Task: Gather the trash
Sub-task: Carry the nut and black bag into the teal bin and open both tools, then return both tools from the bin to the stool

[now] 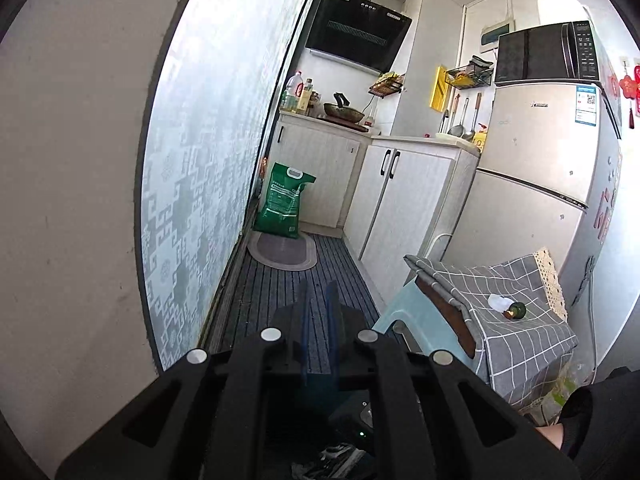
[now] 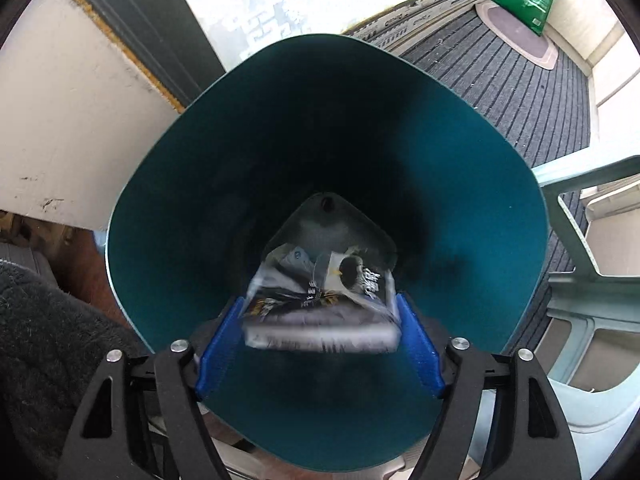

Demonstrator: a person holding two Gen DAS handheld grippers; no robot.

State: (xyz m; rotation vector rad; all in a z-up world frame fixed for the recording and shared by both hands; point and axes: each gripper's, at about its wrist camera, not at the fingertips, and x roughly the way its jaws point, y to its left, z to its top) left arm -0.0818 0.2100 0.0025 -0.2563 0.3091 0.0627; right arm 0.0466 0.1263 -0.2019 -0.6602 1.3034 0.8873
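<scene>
My right gripper [image 2: 320,304] points straight down into a teal trash bin [image 2: 168,220]. A black and white snack wrapper [image 2: 316,320] lies blurred between its blue pads [image 2: 218,356], which stand wide; the bin around it is sharp, so the wrapper looks loose. My left gripper [image 1: 317,316] is held level above the striped floor mat [image 1: 280,296], its blue pads nearly together with nothing seen between them. A small dark green bottle with a white piece [image 1: 510,308] lies on a grey checked cloth [image 1: 520,344] to the right.
A green sack [image 1: 282,204] stands by an oval mat [image 1: 282,254] at the far end. White cabinets [image 1: 404,200] and a fridge [image 1: 540,184] line the right. A light blue stool [image 1: 412,320] stands near the cloth. A frosted sliding door [image 1: 200,160] runs along the left.
</scene>
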